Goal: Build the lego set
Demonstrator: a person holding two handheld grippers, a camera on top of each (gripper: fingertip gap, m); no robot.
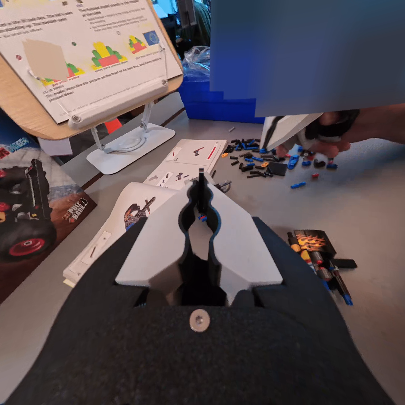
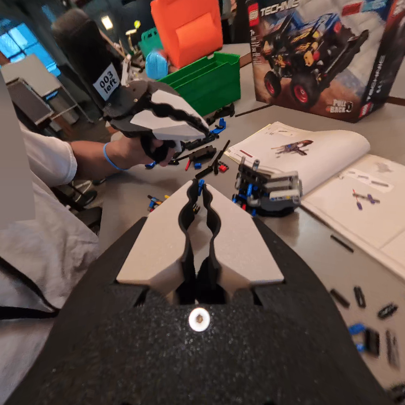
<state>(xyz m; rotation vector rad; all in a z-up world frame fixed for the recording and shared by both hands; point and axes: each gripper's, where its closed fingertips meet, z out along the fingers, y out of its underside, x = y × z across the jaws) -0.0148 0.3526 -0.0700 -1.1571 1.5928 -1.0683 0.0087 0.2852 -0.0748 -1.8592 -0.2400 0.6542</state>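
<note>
My left gripper (image 1: 200,186) is shut on a thin black beam (image 1: 201,192) that stands upright between the fingertips, with a small blue and red bit (image 1: 202,217) at its lower end. My right gripper (image 2: 199,186) is shut on a small blue pin (image 2: 200,183) at its tips, above the grey table. In the left wrist view the right gripper (image 1: 264,148) is over a pile of loose black and blue pieces (image 1: 252,162). A partly built grey, black and blue chassis (image 2: 267,192) sits beside the open instruction booklet (image 2: 295,149). A flame-printed sub-assembly (image 1: 315,252) lies at the right.
The set's box (image 2: 317,54) stands at the back, and it also shows at the left in the left wrist view (image 1: 32,208). A document stand (image 1: 87,54), a blue bin (image 1: 208,98) and a green bin (image 2: 208,83) line the table. More loose pieces (image 2: 361,306) lie near the right. The left gripper's tips are roughly 8 cm from the right gripper's.
</note>
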